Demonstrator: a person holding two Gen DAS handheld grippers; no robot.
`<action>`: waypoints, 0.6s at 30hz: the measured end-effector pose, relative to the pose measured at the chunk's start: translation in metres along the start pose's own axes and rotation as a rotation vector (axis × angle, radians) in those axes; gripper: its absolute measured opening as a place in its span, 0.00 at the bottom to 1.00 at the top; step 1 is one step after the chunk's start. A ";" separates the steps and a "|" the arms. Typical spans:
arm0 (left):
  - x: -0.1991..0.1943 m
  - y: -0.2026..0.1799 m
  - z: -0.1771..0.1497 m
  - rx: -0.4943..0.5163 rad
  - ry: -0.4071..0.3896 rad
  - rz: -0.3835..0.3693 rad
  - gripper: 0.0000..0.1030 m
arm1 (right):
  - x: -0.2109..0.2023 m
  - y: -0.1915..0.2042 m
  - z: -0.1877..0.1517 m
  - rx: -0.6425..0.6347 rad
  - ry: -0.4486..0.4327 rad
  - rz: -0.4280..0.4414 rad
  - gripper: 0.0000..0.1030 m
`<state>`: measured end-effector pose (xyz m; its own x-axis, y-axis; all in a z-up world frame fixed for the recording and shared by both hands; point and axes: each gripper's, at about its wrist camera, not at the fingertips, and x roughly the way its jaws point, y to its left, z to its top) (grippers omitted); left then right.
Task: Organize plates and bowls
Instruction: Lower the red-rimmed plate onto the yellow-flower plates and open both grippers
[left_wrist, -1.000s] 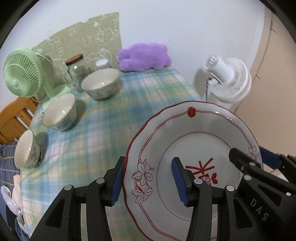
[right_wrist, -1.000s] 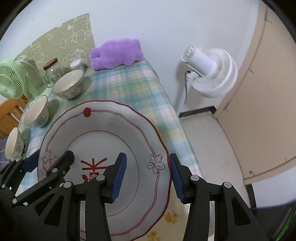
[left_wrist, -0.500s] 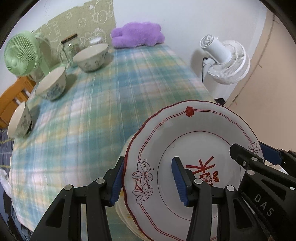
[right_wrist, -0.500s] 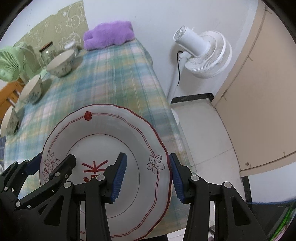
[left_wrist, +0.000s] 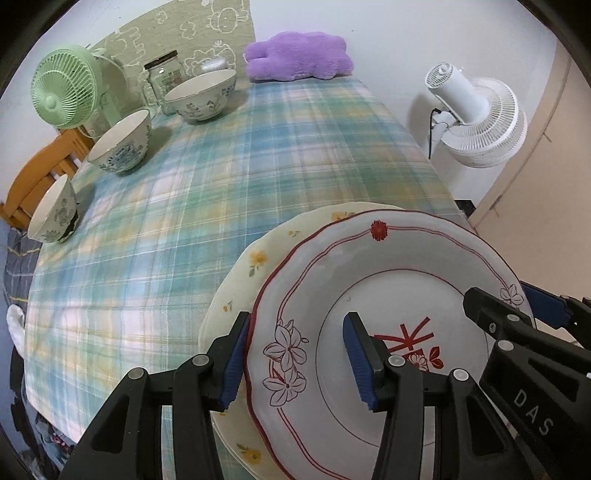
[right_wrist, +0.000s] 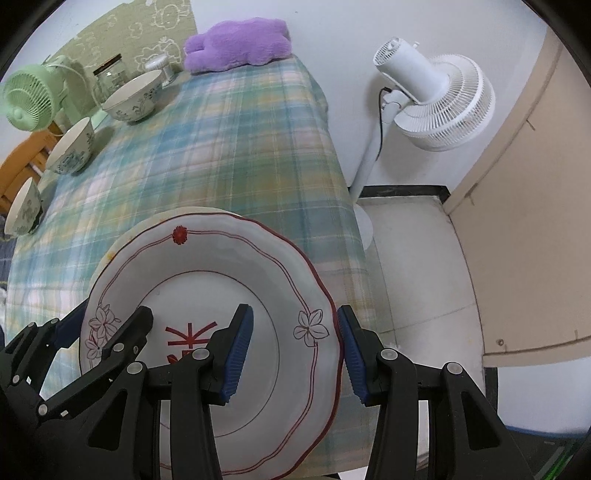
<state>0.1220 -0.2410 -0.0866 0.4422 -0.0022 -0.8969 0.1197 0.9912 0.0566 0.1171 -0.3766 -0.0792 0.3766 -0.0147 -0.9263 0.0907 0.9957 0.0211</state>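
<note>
A white plate with a red rim and flower pattern (left_wrist: 388, 273) is held between both grippers over a cream plate with yellow flowers (left_wrist: 255, 266) that lies at the near right of the table. My left gripper (left_wrist: 295, 363) straddles the red-rimmed plate's left rim, jaws closed on it. My right gripper (right_wrist: 291, 354) straddles its right rim (right_wrist: 325, 295) the same way. Three patterned bowls stand along the table's left side: a large one (left_wrist: 201, 96), a middle one (left_wrist: 120, 142) and a small one (left_wrist: 51, 210).
The table has a green-blue plaid cloth (left_wrist: 258, 147). At the far end are a green desk fan (left_wrist: 64, 92), a glass jar (left_wrist: 164, 79) and a purple plush (left_wrist: 297, 55). A white floor fan (right_wrist: 432, 99) stands right of the table. A wooden chair (left_wrist: 37, 173) is at the left.
Both grippers have carried the red-rimmed plate back and down toward the near table edge. The cream plate has come into view beneath it. The bowls now look farther away.
</note>
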 end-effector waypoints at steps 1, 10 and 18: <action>0.000 -0.001 0.000 -0.004 -0.004 0.013 0.49 | 0.001 0.000 0.000 -0.004 -0.002 0.004 0.49; 0.002 -0.001 -0.001 -0.010 -0.017 0.059 0.49 | 0.005 -0.006 -0.002 -0.004 0.020 0.093 0.48; 0.004 -0.001 0.000 -0.011 -0.014 0.100 0.49 | 0.004 -0.012 0.001 -0.040 0.009 0.105 0.23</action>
<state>0.1243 -0.2417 -0.0902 0.4637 0.0949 -0.8809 0.0648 0.9879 0.1406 0.1184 -0.3884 -0.0830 0.3738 0.0905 -0.9231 0.0142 0.9946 0.1033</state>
